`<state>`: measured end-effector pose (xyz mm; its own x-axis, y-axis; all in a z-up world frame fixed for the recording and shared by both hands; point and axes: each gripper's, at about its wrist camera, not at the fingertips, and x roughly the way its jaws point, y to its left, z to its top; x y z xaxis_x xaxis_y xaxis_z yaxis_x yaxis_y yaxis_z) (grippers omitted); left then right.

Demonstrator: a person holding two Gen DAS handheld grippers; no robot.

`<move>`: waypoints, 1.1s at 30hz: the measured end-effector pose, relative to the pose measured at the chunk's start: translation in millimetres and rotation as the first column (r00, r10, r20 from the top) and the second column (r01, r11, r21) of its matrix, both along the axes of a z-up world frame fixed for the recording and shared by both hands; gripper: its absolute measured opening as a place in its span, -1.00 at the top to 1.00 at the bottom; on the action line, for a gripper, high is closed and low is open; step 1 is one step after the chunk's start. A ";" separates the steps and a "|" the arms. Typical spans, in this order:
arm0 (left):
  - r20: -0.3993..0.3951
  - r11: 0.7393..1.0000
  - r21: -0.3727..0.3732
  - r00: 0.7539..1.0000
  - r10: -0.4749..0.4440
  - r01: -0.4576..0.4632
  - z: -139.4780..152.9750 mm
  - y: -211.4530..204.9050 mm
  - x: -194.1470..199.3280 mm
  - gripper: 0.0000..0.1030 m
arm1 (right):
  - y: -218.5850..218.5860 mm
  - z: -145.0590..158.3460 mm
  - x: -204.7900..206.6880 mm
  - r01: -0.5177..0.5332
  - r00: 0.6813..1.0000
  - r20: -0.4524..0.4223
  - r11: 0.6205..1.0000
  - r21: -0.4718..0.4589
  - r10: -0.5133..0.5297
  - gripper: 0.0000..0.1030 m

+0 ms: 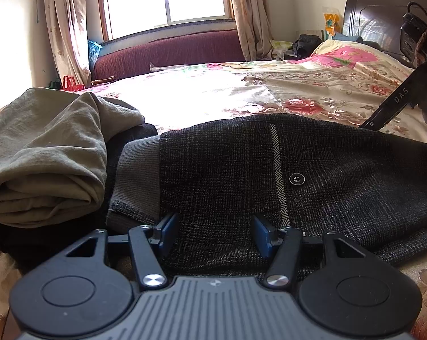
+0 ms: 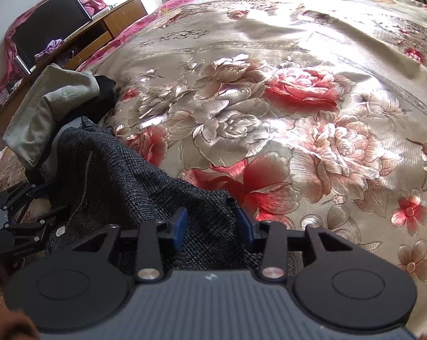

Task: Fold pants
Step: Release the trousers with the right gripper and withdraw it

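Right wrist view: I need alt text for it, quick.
The right gripper hovers open over the edge of dark tweed pants lying on a floral bedspread. At far left are the left gripper and folded olive clothing.

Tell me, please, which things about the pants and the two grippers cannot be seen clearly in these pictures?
- Pants, left wrist view: the legs run off the right edge; how many folds are done stays unclear.
- Pants, both views: the near edge lies hidden behind the gripper bodies.
- Left gripper: whether its fingers press the cloth cannot be told.
- Dark garment beneath the green folded cloth: mostly covered.
- Right gripper: fingers apart, contact unclear.
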<state>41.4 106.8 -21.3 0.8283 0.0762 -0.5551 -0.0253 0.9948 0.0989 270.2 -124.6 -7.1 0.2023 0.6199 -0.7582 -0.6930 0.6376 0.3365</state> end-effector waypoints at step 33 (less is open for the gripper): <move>-0.021 0.996 -0.047 0.997 0.076 -0.077 24.3 -9.3 -23.4 -0.33 | 11.9 8.9 -48.7 0.248 0.963 0.108 0.969 -0.001 -0.247 0.87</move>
<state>18.0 97.5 3.1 0.8099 0.1123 -0.5757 -0.1001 0.9936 0.0529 221.6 -112.7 1.9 0.4279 0.5297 -0.7323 -0.5443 0.7979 0.2591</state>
